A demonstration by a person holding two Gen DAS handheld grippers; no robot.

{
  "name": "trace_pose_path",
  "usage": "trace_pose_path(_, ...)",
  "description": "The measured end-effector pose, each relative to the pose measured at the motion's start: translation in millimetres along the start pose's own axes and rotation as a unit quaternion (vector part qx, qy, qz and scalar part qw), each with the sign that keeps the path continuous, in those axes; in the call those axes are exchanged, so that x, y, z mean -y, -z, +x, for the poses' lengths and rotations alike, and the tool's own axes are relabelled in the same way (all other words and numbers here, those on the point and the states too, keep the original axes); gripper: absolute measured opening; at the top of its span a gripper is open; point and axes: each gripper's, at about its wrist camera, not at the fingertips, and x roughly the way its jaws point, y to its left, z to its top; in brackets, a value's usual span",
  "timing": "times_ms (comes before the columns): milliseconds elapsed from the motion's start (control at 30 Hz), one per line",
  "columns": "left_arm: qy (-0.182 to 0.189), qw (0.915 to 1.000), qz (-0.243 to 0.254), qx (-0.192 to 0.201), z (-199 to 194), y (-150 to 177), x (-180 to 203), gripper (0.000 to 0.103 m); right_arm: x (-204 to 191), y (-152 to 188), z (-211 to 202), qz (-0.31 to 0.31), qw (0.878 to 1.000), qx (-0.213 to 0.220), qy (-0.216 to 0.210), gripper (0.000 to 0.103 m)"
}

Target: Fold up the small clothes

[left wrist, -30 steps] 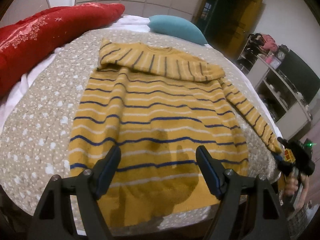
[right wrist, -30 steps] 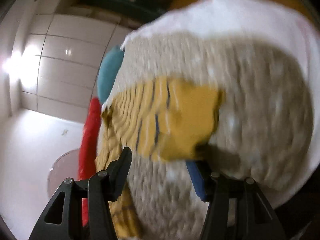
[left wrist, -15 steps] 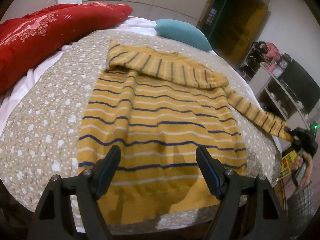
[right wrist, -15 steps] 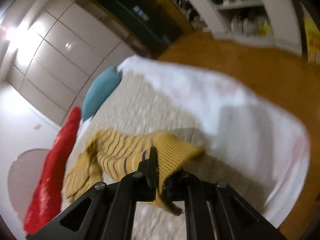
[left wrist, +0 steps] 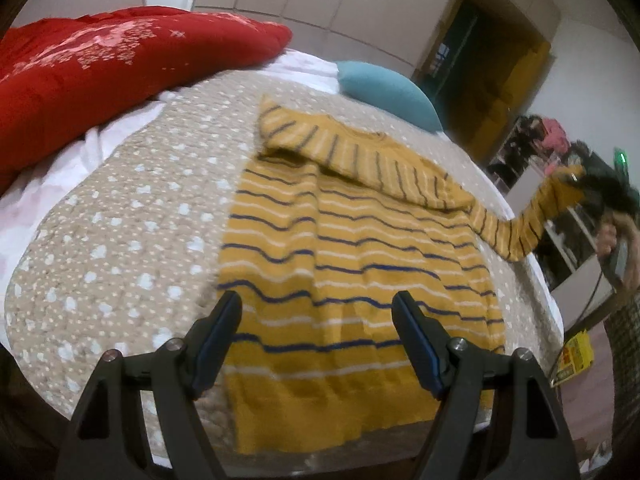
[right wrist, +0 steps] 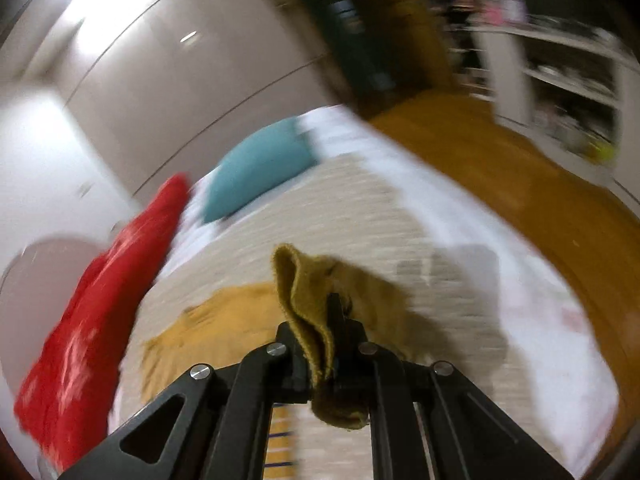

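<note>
A mustard-yellow sweater (left wrist: 352, 248) with blue and white stripes lies flat on the bed. One sleeve (left wrist: 360, 156) is folded across its top. My left gripper (left wrist: 316, 332) is open and empty, low over the hem. My right gripper (right wrist: 326, 344) is shut on the other sleeve's cuff (right wrist: 308, 300) and holds it up off the bed. In the left wrist view that sleeve (left wrist: 520, 224) rises from the sweater's right shoulder to the right gripper (left wrist: 580, 192) at the bed's right side.
The bed has a beige dotted cover (left wrist: 132, 216). A red quilt (left wrist: 100, 68) lies at the far left and a teal pillow (left wrist: 388, 92) at the head. White shelves (right wrist: 560, 72) and a wooden floor (right wrist: 520, 184) are beyond the bed's right edge.
My right gripper closed on the cuff of the outstretched sleeve and lifted it off the bed. My left gripper stayed open and shifted a little over the hem.
</note>
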Motion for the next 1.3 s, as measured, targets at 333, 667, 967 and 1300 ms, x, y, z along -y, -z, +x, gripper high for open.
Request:
trace_pose_path(333, -0.015, 0.9974, -0.068, 0.016, -14, 2, -67, 0.076, -256, 56, 139, -0.146, 0.977, -0.106, -0.115, 0.007)
trace_pose_path(667, -0.036, 0.9938, -0.103, 0.018, -20, 13, -113, 0.076, -347, 173, 301, -0.208, 0.943, -0.240, -0.097, 0.011)
trace_pose_path(967, -0.042, 0.9936, -0.103, 0.018, -20, 12, -113, 0.076, -350, 183, 285, -0.202, 0.927, -0.260, -0.177, 0.047)
trace_pose_path(1300, -0.023, 0.9951, -0.096, -0.006, -9, 16, -87, 0.076, -211, 162, 185, -0.220, 0.944, -0.219, -0.107, 0.050)
